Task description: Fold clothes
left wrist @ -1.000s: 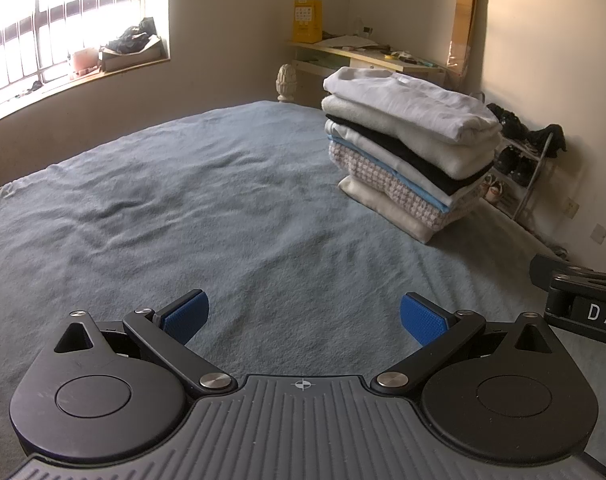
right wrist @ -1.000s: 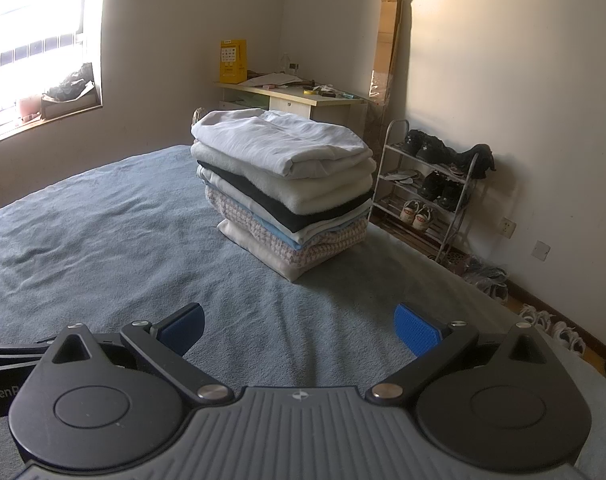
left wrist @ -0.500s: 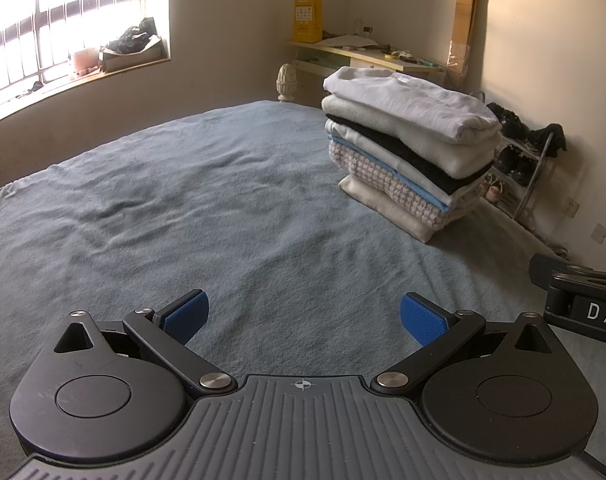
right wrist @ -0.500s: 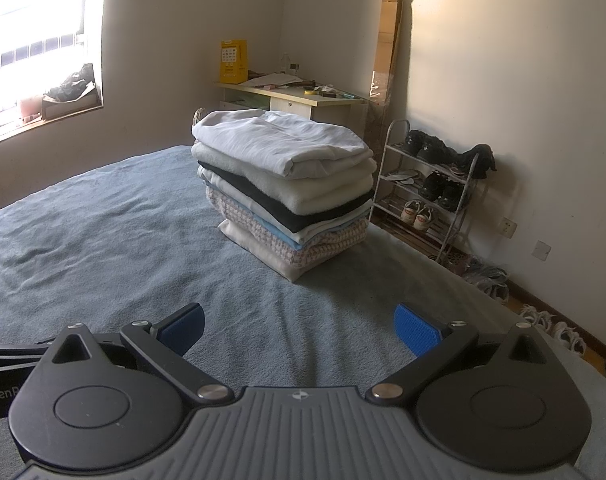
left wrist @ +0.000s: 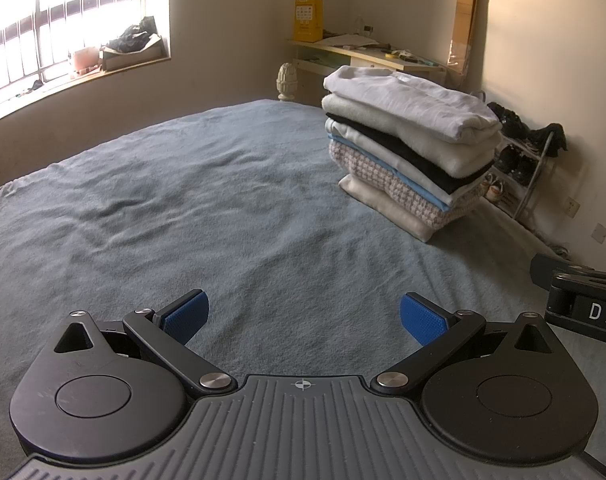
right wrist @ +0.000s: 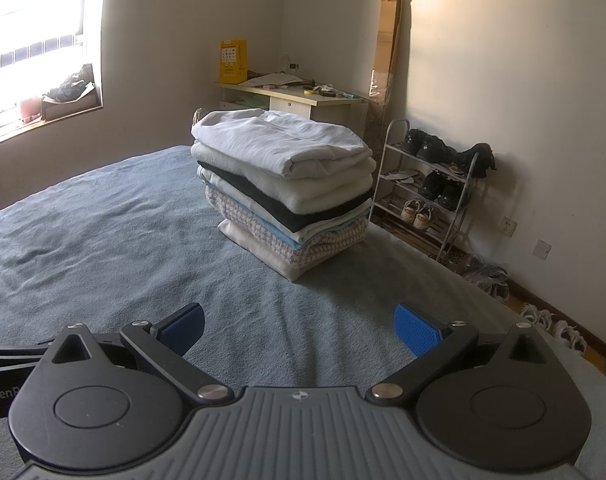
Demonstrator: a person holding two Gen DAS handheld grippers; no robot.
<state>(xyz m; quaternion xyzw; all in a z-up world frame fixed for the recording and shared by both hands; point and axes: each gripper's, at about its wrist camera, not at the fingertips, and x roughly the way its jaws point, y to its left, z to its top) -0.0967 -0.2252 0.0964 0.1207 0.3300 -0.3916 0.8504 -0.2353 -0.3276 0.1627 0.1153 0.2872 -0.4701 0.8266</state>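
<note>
A stack of several folded clothes (left wrist: 411,148) stands on the blue-grey bed cover (left wrist: 183,220) at the far right; a white garment lies on top. The stack also shows in the right wrist view (right wrist: 287,184), straight ahead. My left gripper (left wrist: 303,316) is open and empty, low over the cover, well short of the stack. My right gripper (right wrist: 299,328) is open and empty, also short of the stack. The right gripper's body (left wrist: 583,304) shows at the right edge of the left wrist view.
A shoe rack (right wrist: 435,192) stands against the right wall beside the bed. A desk (right wrist: 291,96) with a yellow box (right wrist: 233,62) and a tall cardboard box (right wrist: 387,40) stand behind the stack. A window sill (left wrist: 63,76) is at the left.
</note>
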